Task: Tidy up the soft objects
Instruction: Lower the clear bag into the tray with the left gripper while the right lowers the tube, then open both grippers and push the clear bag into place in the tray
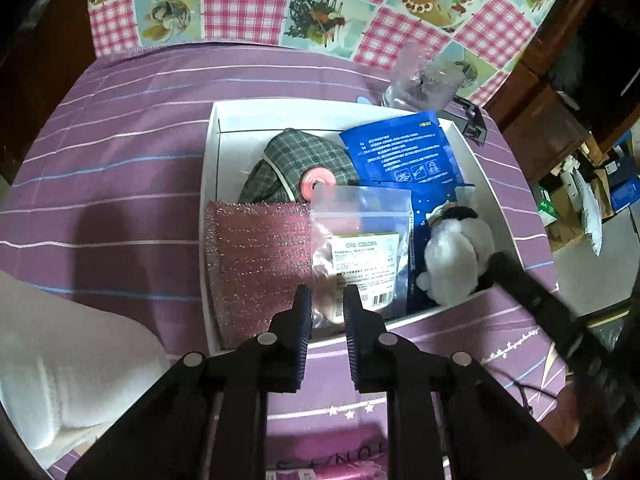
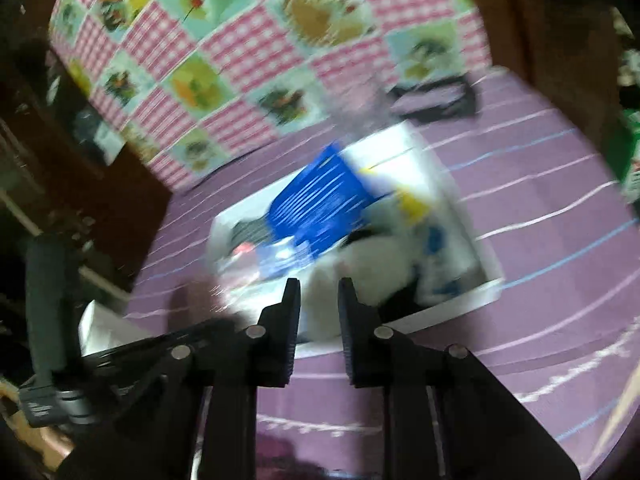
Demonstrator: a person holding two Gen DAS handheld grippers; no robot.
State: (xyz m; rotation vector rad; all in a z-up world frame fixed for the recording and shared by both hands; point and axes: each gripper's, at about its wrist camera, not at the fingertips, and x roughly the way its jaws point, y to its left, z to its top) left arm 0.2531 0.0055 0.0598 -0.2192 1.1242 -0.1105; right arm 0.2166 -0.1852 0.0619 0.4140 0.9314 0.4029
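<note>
The left gripper (image 1: 324, 304) hangs over the near rim of a white box (image 1: 212, 152); its jaws stand a little apart with nothing between them, so it is open and empty; just beyond its fingertips lies a clear zip bag (image 1: 360, 248) with a printed label, and past that a pink round disc (image 1: 318, 180) rests on a folded grey plaid cloth (image 1: 300, 156); to the left of the fingertips, touching the bag's edge, lies a pink foam sheet (image 1: 260, 264) that overhangs the box's near left corner; ahead and to the right lies a blue packet (image 1: 400, 148) with white print, and to the right of the fingertips a white plush toy (image 1: 452, 260) with black parts sits in the box's near right corner; beyond the box's far right corner lies a crumpled clear wrapper (image 1: 424, 80); everything rests on a purple striped cloth (image 1: 120, 140).

The right gripper (image 2: 319, 292) is also open, its jaws parted and holding nothing; the right wrist view is badly blurred; just ahead of its fingertips the plush toy shows as a white mass in the box, with the blue packet beyond it.
</note>
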